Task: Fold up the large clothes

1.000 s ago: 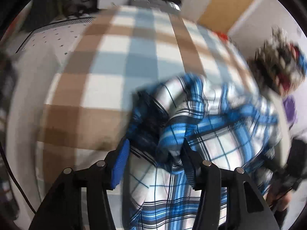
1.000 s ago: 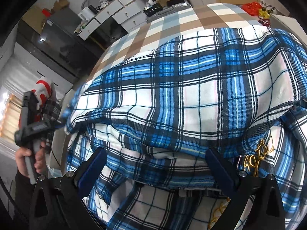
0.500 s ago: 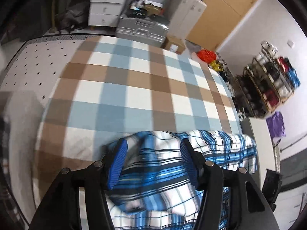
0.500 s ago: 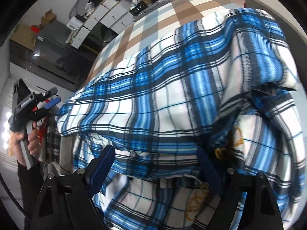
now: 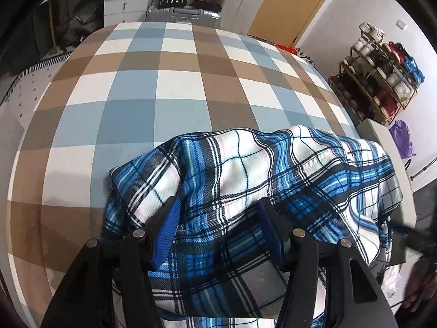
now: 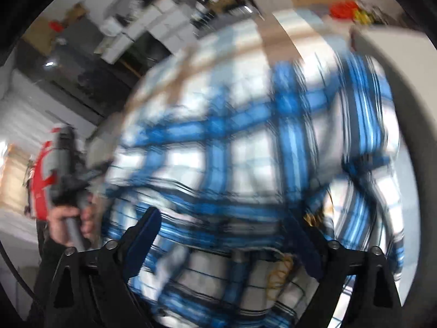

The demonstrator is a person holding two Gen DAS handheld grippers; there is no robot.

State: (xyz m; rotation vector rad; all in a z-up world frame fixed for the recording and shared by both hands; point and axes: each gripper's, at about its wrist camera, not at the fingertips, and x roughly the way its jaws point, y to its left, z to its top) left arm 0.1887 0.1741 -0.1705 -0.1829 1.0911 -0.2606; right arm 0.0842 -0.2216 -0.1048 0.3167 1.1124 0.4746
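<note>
Shelving (image 5: pixel 379 73) at right of the left wrist view, a wire rack stuffed with shoes, count unclear. One plaid shirt (image 5: pixel 245 180), blue, white and black, bunched in folds on the near edge of the checked bedcover (image 5: pixel 164 82). Left gripper (image 5: pixel 218 210) half spread, cloth bulging between its two fingers; grip or not, cannot tell. Right wrist view badly blurred: same shirt (image 6: pixel 245 142) fills the frame. Right gripper (image 6: pixel 226 224) wide and opening, cloth between the pads, no visible pinch. One hand (image 6: pixel 69 218) at left holds the other tool.
</note>
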